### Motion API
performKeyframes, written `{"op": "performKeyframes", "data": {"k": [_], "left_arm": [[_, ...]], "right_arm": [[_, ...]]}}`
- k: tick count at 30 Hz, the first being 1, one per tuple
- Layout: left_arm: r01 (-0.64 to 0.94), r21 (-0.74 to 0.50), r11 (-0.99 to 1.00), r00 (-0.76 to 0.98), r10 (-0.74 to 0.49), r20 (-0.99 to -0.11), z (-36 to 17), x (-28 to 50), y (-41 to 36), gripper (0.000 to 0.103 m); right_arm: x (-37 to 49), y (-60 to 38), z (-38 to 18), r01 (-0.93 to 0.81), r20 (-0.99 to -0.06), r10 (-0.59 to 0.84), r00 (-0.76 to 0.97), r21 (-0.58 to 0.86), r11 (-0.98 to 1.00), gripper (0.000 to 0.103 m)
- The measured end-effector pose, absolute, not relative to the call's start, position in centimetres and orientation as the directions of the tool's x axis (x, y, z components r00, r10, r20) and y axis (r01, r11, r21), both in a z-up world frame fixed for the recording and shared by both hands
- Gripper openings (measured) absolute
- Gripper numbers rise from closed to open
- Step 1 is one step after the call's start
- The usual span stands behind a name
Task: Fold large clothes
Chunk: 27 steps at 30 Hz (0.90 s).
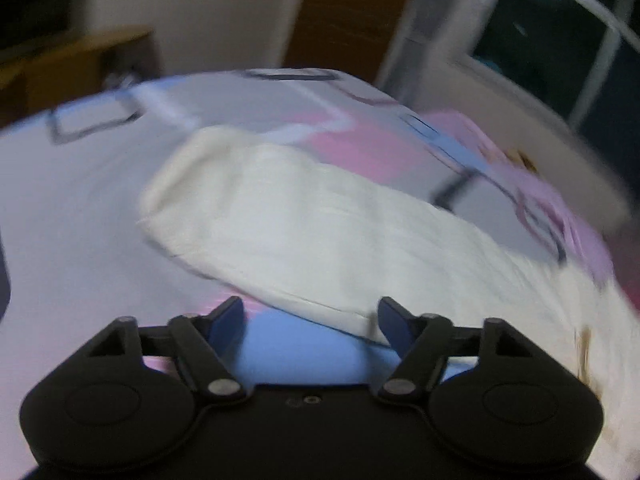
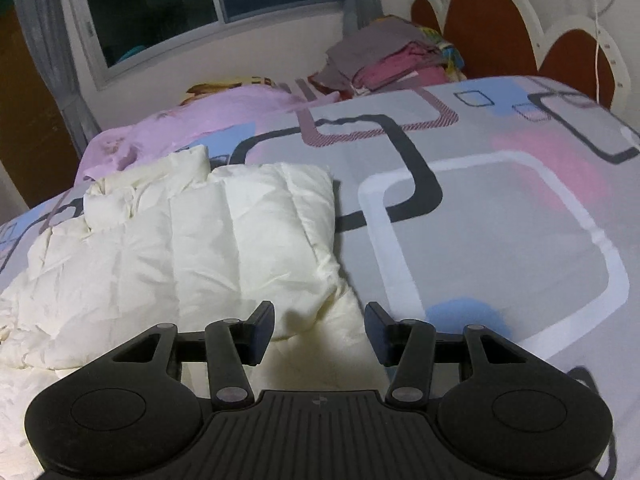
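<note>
A cream quilted jacket (image 1: 320,220) lies on a bed with a grey, pink and blue patterned cover (image 1: 80,200). The left wrist view is blurred. In it my left gripper (image 1: 312,318) hovers over the jacket's near hem, jaws apart; the hem reaches toward the right finger, and no pad presses on it. In the right wrist view the jacket (image 2: 200,248) lies folded on itself, with a puffy sleeve or collar bunched at its far left. My right gripper (image 2: 320,330) hangs open above the jacket's near right edge, cream cloth showing beneath the gap, beside the bed cover (image 2: 500,240).
A stack of folded clothes (image 2: 392,60) sits at the head of the bed by the arched headboard (image 2: 488,20). A lilac blanket (image 2: 200,120) lies along the bed's far side under a dark window (image 2: 180,4). A wooden door (image 1: 352,12) and a low shelf (image 1: 80,60) stand beyond the bed.
</note>
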State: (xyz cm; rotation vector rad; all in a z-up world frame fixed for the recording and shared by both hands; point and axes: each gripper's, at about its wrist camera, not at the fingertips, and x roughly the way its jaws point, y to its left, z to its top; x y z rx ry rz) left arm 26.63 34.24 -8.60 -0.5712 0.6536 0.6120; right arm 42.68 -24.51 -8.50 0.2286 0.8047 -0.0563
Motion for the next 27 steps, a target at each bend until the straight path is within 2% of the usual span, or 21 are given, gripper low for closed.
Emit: {"op": "performKeyframes", "data": {"k": [1, 6, 14, 15, 17, 18, 19, 23, 27], "left_arm": [[-0.679, -0.324, 0.659, 0.646, 0.327, -0.69, -8.9, 26.4, 35.0, 0.064], [-0.697, -0.437, 0.569, 0.668, 0.293, -0.684, -10.7, 26.6, 37.9, 0.063], [-0.63, -0.61, 0.481, 0.768, 0.267, -0.582, -12.4, 25.5, 41.1, 0.06], [-0.624, -0.631, 0.461, 0.776, 0.27, -0.57, -12.6, 25.2, 41.5, 0.057], [-0.628, -0.649, 0.429, 0.775, 0.277, -0.568, -13.0, 25.2, 42.4, 0.038], [-0.631, -0.65, 0.424, 0.773, 0.272, -0.573, -13.0, 25.5, 42.7, 0.032], [-0.63, -0.649, 0.426, 0.773, 0.262, -0.579, -12.9, 25.5, 43.0, 0.008], [-0.579, -0.606, 0.545, 0.806, 0.272, -0.525, -9.7, 26.9, 41.3, 0.005], [-0.415, -0.501, 0.76, 0.883, 0.205, -0.421, -4.1, 30.3, 35.3, 0.005]], "right_arm": [[42.5, -24.2, -8.4, 0.137, -0.718, 0.034, 0.695, 0.179, 0.974, 0.05], [42.9, -21.2, -7.2, 0.109, -0.693, 0.019, 0.721, 0.14, 0.984, 0.05], [43.4, -19.3, -6.3, 0.14, -0.686, 0.014, 0.727, 0.169, 0.976, 0.05], [43.5, -19.2, -6.3, 0.146, -0.686, 0.014, 0.727, 0.174, 0.974, 0.05], [43.6, -19.0, -6.4, 0.156, -0.689, 0.009, 0.724, 0.177, 0.972, 0.05], [43.8, -19.0, -6.4, 0.16, -0.689, 0.002, 0.724, 0.171, 0.972, 0.05], [44.1, -19.0, -6.6, 0.163, -0.694, -0.006, 0.72, 0.162, 0.973, 0.05], [44.5, -19.4, -6.5, 0.166, -0.689, -0.002, 0.725, 0.171, 0.971, 0.049], [44.2, -19.5, -5.7, 0.133, -0.667, 0.001, 0.745, 0.151, 0.979, 0.05]]}}
